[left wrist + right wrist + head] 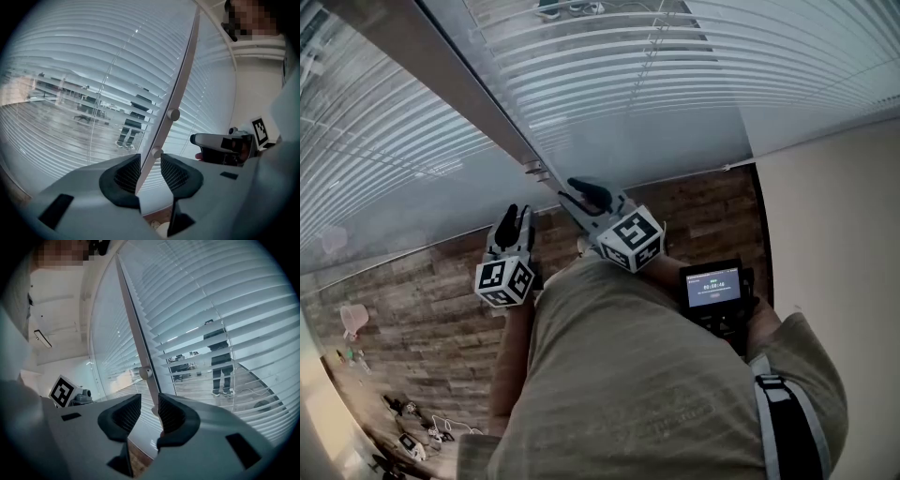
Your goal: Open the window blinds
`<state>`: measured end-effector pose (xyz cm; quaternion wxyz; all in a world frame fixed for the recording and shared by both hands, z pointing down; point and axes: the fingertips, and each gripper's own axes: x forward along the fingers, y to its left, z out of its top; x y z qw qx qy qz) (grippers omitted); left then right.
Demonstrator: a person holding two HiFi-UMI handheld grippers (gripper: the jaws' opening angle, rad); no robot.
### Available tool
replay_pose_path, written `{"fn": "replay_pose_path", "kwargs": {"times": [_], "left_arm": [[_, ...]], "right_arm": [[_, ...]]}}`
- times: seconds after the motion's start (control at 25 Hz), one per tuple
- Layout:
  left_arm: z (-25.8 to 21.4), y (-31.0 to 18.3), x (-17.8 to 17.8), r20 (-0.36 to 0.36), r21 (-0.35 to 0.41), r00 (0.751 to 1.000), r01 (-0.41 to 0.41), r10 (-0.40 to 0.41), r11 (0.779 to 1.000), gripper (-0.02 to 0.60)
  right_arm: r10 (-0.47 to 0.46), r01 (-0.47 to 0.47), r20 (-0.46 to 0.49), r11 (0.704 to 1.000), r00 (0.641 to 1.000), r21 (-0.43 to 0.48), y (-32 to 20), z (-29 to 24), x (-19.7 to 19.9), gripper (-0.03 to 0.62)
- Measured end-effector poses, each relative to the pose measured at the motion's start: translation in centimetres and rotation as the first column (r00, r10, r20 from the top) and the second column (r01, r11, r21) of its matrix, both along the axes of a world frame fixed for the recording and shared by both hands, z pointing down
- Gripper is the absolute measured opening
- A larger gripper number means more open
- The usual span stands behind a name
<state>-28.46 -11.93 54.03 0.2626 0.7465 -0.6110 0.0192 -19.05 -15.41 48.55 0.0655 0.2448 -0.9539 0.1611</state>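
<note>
- Hovering left gripper [150, 171], jaws apart, empty, aimed at the post [183, 77].
- Blinds [675, 75] hang closed ahead; slats look light and flimsy, so the small, hard knob [173, 114] on the post seems the better hold.
- Right gripper [149, 411], jaws apart, empty.

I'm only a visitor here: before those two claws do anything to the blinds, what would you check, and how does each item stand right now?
1. Left gripper free, with jaws apart and nothing clamped: ok.
2. Right gripper free, with jaws apart and nothing clamped: ok.
3. A knob on the white post is in plain sight ahead of the left gripper: ok.
4. Blinds opened: not ok; the slats hang down across the glass.
5. Either gripper is touching the post: cannot tell.
6. That knob works the blinds: cannot tell.
</note>
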Motion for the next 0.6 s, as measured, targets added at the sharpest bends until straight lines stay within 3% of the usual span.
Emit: {"fn": "replay_pose_path", "kwargs": {"times": [0.6], "left_arm": [[1.4, 0.0, 1.9, -0.008, -0.040, 0.998, -0.064, 0.063, 0.997, 0.144]], "right_arm": [[0.023, -0.023, -0.011, 0.999, 1.000, -0.041, 0.5, 1.5, 0.8, 0.101]]}}
